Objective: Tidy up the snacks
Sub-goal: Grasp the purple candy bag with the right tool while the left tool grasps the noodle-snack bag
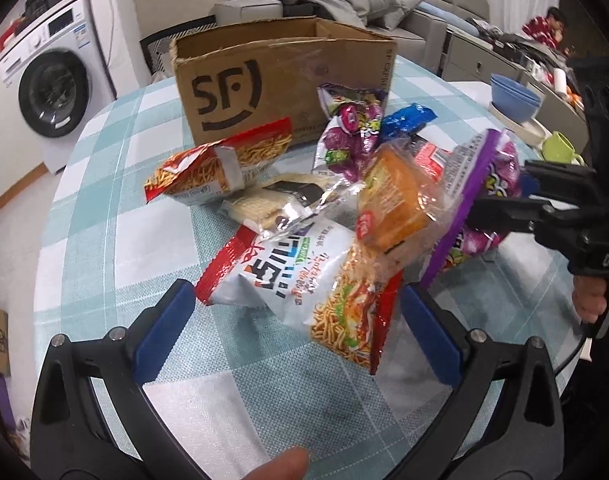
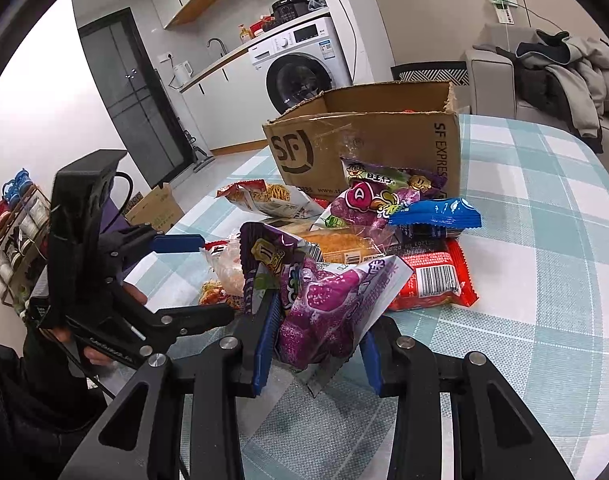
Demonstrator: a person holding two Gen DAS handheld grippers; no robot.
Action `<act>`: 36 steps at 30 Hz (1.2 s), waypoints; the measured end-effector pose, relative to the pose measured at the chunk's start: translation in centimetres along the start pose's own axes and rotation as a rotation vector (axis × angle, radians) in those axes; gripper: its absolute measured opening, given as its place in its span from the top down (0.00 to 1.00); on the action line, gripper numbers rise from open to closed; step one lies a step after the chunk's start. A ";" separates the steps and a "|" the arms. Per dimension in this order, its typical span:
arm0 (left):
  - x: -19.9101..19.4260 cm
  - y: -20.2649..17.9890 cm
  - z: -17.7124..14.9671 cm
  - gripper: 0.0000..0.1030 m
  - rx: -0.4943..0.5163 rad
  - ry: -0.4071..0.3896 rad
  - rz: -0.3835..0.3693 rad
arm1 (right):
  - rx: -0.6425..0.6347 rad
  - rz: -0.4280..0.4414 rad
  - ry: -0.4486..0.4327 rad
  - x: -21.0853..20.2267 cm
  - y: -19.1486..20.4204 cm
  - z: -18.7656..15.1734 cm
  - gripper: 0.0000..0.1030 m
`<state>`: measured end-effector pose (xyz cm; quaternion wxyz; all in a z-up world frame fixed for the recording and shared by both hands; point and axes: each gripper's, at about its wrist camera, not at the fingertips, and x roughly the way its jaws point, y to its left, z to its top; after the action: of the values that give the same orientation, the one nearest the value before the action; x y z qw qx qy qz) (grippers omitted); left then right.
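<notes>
A pile of snack bags lies on the checked tablecloth [image 1: 104, 184] in front of an open SF cardboard box [image 1: 264, 80], which also shows in the right wrist view [image 2: 384, 140]. My left gripper [image 1: 298, 312] is open, its blue pads either side of a white and red noodle-snack bag [image 1: 304, 292]. My right gripper [image 2: 318, 344] is shut on a purple snack bag [image 2: 328, 304], seen in the left wrist view [image 1: 480, 196] at the pile's right side. The pile also holds an orange bread pack [image 1: 400, 200], a blue packet [image 2: 436, 216], a red packet [image 2: 432, 280] and a second purple bag [image 2: 376, 196].
A red noodle-snack bag [image 1: 208, 168] and a cracker pack [image 1: 272, 200] lie left of the pile. Blue bowls [image 1: 514, 96] and a green cup [image 1: 560, 148] stand at the table's far right. A washing machine [image 2: 300, 64] and a sofa [image 2: 544, 80] stand beyond the table.
</notes>
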<state>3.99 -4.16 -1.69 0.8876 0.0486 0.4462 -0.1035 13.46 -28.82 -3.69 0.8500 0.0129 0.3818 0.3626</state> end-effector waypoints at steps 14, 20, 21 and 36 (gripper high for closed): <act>2.6 1.2 0.3 0.00 0.022 0.042 0.051 | 0.014 -0.007 0.008 0.0 -0.5 -0.1 0.64; 3.1 2.3 0.5 0.04 -0.032 0.024 0.009 | 0.017 -0.007 0.010 0.1 -0.6 -0.1 0.64; 3.0 2.4 0.5 0.08 -0.034 0.021 0.003 | 0.018 -0.007 0.011 0.1 -0.6 -0.1 0.64; 1.1 1.1 -1.3 0.62 -0.013 -0.037 -0.019 | 0.013 -0.018 -0.005 -0.6 -0.5 0.0 0.64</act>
<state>3.80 -2.98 -3.34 0.8949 0.0366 0.4311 -0.1097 13.43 -29.56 -3.46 0.8541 0.0160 0.3823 0.3523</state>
